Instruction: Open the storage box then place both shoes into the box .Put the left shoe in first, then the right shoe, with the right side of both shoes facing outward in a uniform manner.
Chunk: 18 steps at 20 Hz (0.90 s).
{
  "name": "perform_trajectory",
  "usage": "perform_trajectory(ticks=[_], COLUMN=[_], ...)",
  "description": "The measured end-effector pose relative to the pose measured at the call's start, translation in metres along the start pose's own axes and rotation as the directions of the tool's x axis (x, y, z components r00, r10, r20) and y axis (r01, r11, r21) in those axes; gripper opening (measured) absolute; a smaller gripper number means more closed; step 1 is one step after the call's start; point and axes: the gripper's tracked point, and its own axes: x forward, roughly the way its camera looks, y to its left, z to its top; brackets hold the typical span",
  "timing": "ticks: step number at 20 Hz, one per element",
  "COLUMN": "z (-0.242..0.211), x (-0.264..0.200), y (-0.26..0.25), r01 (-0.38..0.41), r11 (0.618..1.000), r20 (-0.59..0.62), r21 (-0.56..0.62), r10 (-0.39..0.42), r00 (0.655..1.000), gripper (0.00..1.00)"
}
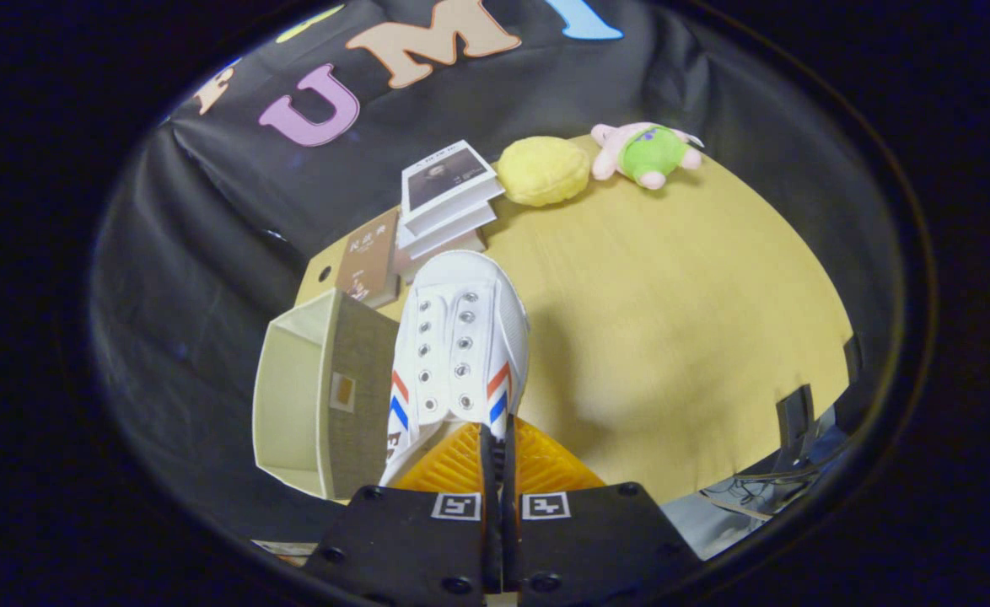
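Round-edged, pale yellow wooden table (672,337) underneath everything, bare across its wide right-hand stretch.

Off the table's left edge, a beige fabric storage box (318,396) — open, lying on its side, pale lining visible inside, a small label patch on the darker woven wall facing the shoe. Just left of the shoe, the two touching or nearly so; cannot tell which.

Held up in front of the table's middle, a white canvas low-top shoe (465,337): rounded toe pointing away toward the books, two rows of metal eyelets with no laces threaded, red and blue slanted stripes on both sides near the heel end. Orange ribbed sole edge showing at the bottom, right by the fingers.

Gripper (499,455) closed down to a thin slit, both fingers pressed on the rear rim of the shoe.

Toward the table's far left corner, beyond the toe, a stack of white-edged books (444,198) with a dark cover picture on top; beside the stack, a brown book (368,257) lying flat.

Along the table's far edge, a yellow round plush cushion (543,171), just right of the stack — then a pink plush toy in green clothing (647,153), near the cushion but apart from it.
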Motion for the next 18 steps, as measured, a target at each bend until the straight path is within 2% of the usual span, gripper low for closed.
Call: perform_trajectory(ticks=[8, 13, 18], z=[-0.001, -0.008, -0.022], x=[-0.011, -0.001, 0.02], y=[0.081, 0.133, 0.159], r01=[-0.08, -0.137, -0.143], r11=[0.997, 0.991, 0.989], r20=[0.041, 0.041, 0.003], r21=[0.002, -0.008, -0.027], r10=[0.08, 0.137, 0.143], r00=[0.996, 0.99, 0.99], gripper=[0.04, 0.04, 0.04])
